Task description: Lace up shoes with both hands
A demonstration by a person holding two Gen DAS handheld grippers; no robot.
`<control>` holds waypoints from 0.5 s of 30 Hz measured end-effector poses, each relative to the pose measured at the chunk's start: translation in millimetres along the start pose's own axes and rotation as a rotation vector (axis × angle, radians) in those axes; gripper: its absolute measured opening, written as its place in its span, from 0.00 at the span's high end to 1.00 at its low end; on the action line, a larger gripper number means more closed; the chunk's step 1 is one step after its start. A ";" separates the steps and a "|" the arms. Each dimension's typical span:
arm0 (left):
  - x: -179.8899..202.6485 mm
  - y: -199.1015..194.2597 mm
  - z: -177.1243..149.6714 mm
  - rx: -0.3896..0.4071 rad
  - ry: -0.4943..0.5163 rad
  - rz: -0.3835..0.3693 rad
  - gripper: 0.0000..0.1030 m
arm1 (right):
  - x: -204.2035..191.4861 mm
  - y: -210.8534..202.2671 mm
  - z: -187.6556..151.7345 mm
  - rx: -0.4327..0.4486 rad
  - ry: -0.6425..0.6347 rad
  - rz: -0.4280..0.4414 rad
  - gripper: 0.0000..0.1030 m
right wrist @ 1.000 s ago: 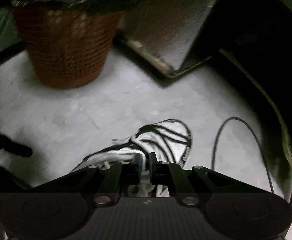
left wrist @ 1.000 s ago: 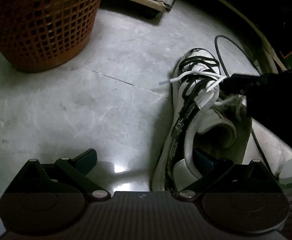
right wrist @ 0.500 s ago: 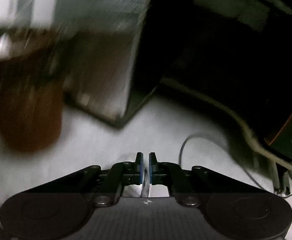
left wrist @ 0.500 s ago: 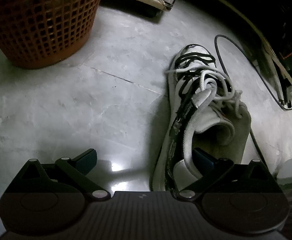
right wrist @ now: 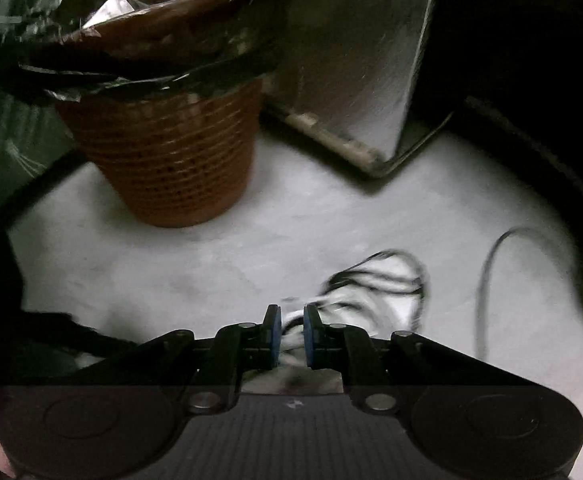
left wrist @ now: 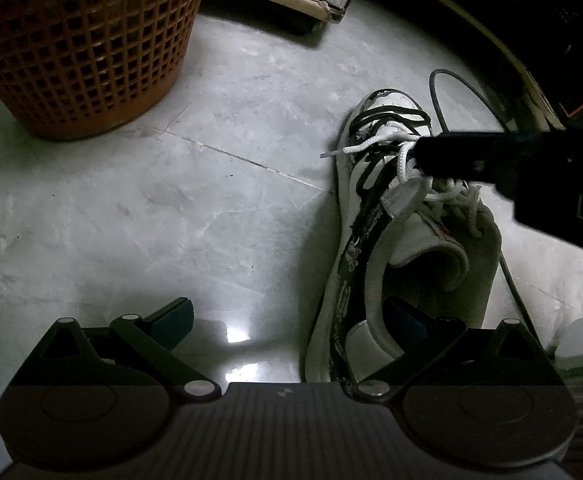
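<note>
A white shoe (left wrist: 371, 280) with black patterned trim lies on the grey floor, toe pointing away, in the left wrist view. Its white lace (left wrist: 371, 145) is loose over the tongue, one end sticking out to the left. My left gripper (left wrist: 289, 312) stands wide open near the heel, its right finger (left wrist: 405, 314) over the heel opening, gripping nothing. My right gripper (left wrist: 423, 152) reaches in from the right onto the laces. In the right wrist view, the right gripper (right wrist: 291, 322) has its jaws opening, with a blurred strand of lace (right wrist: 293, 325) loose in the narrow gap above the shoe (right wrist: 391, 292).
An orange mesh basket (left wrist: 79, 40) with a black bag liner (right wrist: 151, 60) stands at the far left. A silvery board (right wrist: 351, 60) leans at the back. A black cable (left wrist: 443, 92) loops beside the shoe's toe. Dark furniture fills the right side.
The right gripper, gone from the left wrist view half a second ago, is back over the laces. Its jaws have parted a little. The left gripper has stayed still.
</note>
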State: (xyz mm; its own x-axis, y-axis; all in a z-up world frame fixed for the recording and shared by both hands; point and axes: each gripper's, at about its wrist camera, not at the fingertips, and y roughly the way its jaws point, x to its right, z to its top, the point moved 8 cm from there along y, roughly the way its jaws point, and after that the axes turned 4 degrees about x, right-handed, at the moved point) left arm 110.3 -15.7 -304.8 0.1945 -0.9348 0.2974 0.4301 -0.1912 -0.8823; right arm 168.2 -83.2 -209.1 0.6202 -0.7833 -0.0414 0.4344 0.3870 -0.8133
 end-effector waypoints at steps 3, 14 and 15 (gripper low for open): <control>-0.6 0.1 0.4 -0.001 -0.005 -0.003 0.00 | 3.6 8.0 -0.1 -0.012 0.076 0.022 0.85; -1.0 2.0 -0.5 0.000 -0.015 -0.008 0.00 | 15.3 18.7 -4.5 -0.098 0.211 -0.023 0.80; -1.0 1.8 -0.5 -0.001 -0.015 -0.007 0.00 | 14.4 19.9 -4.2 -0.107 0.210 -0.021 0.75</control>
State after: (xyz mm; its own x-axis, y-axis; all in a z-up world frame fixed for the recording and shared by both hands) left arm 110.5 -15.3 -306.9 0.2045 -0.9289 0.3088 0.4305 -0.1980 -0.8806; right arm 182.9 -88.8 -228.3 0.4574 -0.8789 -0.1350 0.3670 0.3249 -0.8717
